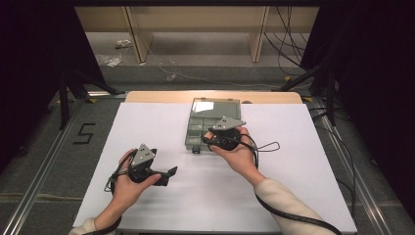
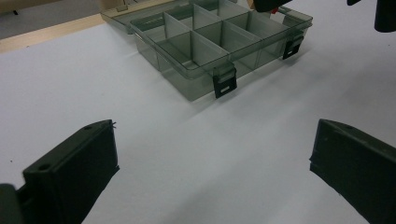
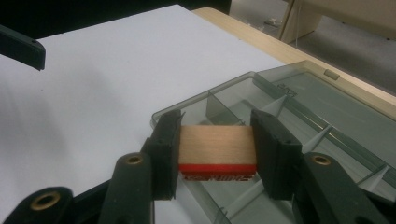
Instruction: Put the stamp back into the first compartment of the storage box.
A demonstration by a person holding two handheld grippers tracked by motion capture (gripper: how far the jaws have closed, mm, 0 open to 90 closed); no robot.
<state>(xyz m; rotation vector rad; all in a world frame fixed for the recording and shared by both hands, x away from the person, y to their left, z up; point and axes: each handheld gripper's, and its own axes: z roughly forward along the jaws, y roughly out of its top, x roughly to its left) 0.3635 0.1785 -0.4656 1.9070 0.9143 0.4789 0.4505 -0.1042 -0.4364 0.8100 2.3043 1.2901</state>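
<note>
Holding a wooden block (image 3: 217, 144) between its two black jaws, our right gripper (image 1: 221, 138) sits over the near edge of the compartment box (image 1: 195, 139). In the right gripper view we see the jaws pressed against both short ends of the block, so the grip is clenched on it. The block has a pale wood face on top, a red strip along its lower edge, and some lettering below that which we cannot read. It hangs above one of the near compartments, just inside the box wall; whether it touches the floor of that compartment we cannot tell.

The box is smoky translucent plastic with dividers, its lid (image 1: 215, 106) folded back flat toward the far side of the table (image 1: 147, 127). Two dark latches (image 2: 224, 86) hang from its near wall in the left gripper view.

Our left gripper (image 1: 169, 176) rests low over the white table surface, well apart from the box, pointing toward it. Its jaws stand wide, released, with bare table between them.
</note>
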